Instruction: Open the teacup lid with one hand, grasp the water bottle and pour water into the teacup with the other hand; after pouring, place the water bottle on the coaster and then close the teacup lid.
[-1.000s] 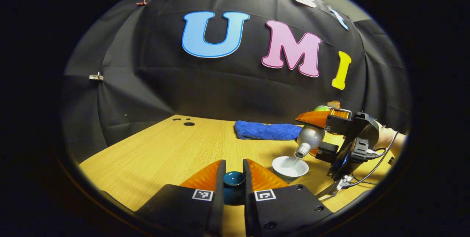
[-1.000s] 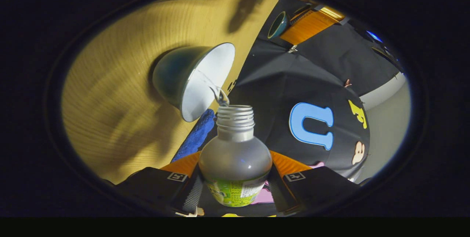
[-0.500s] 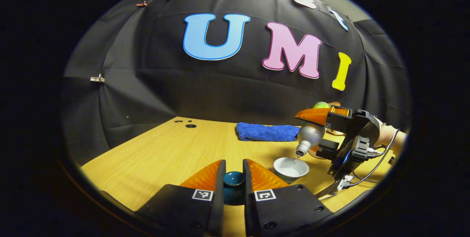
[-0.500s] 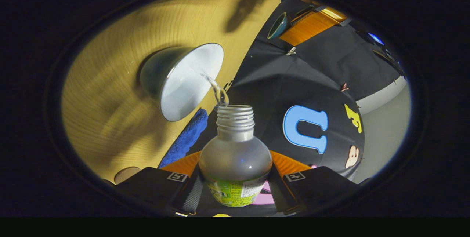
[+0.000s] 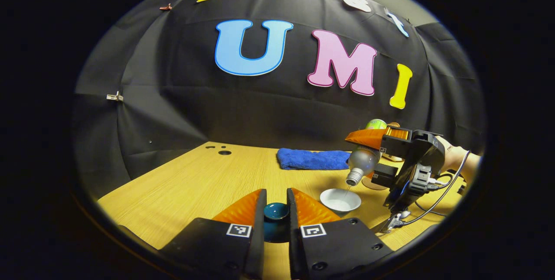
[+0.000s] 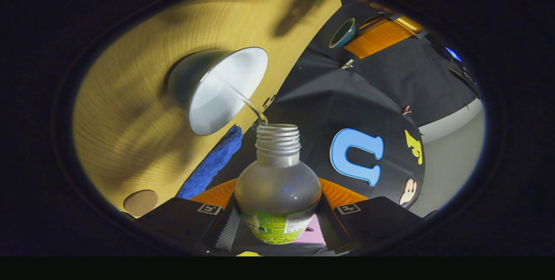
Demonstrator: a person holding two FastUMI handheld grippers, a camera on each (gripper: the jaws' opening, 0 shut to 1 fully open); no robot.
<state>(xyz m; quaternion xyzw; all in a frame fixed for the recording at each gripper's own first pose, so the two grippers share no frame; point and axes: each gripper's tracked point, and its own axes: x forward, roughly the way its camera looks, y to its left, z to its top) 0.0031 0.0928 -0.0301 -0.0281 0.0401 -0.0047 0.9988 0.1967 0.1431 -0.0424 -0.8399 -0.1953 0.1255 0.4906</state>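
Left gripper (image 5: 276, 204), lower centre of the left gripper view: jaws narrow, clamped on the teal teacup lid (image 5: 276, 211), held above the wooden counter (image 5: 195, 184).

Right gripper (image 6: 277, 204), bottom centre of the right gripper view: jaws closed on the water bottle (image 6: 277, 184), which is tipped with its uncapped neck toward the teacup (image 6: 221, 91). A thin stream of water (image 6: 251, 105) runs from neck to cup; the fill level appears low, though glare obscures it.

Teacup sits on the counter, upper left. Round coaster (image 6: 140, 202) lies at lower left. Blue cloth (image 5: 313, 159) lies behind the cup.
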